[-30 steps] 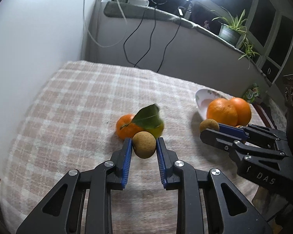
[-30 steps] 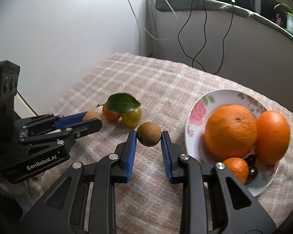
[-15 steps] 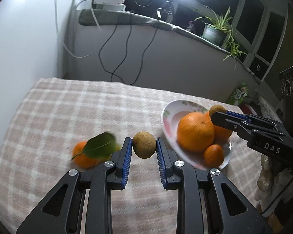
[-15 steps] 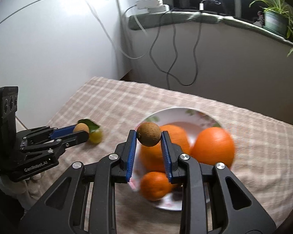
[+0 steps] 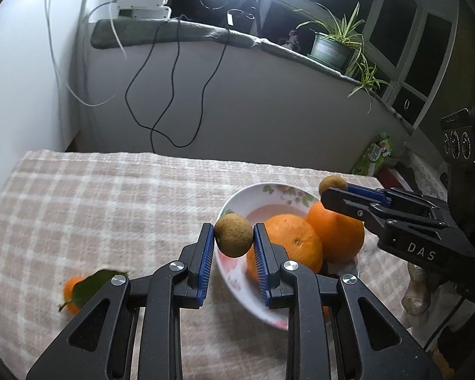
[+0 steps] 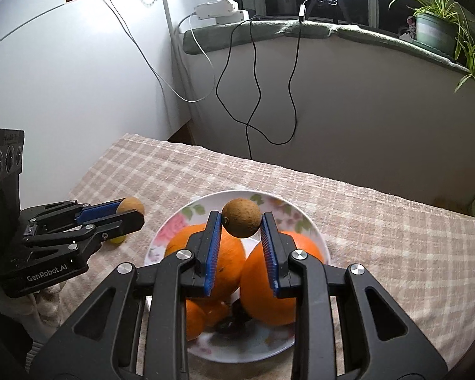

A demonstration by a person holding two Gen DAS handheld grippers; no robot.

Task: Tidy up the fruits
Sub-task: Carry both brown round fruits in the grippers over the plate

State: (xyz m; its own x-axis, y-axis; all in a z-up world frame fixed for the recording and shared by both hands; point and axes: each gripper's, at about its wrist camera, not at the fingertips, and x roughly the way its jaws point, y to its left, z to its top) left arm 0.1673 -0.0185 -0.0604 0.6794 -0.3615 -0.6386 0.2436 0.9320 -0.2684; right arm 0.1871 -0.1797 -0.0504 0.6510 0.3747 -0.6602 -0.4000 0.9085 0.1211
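Now both brown fruits, clamped in the left gripper (image 5: 233, 237) and right gripper (image 6: 241, 218), have been carried from lower frame over the plate (image 6: 278, 212), ready for release.

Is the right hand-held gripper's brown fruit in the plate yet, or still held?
Still held. The right hand-held gripper is clamped on the brown fruit, which hangs above the oranges in the plate, touching neither.

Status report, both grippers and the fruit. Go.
Left gripper shut on a brown fruit, at the plate rim. Right gripper shut on another brown fruit, above the oranges. Leafy tangerine on the cloth. Nothing blocking.
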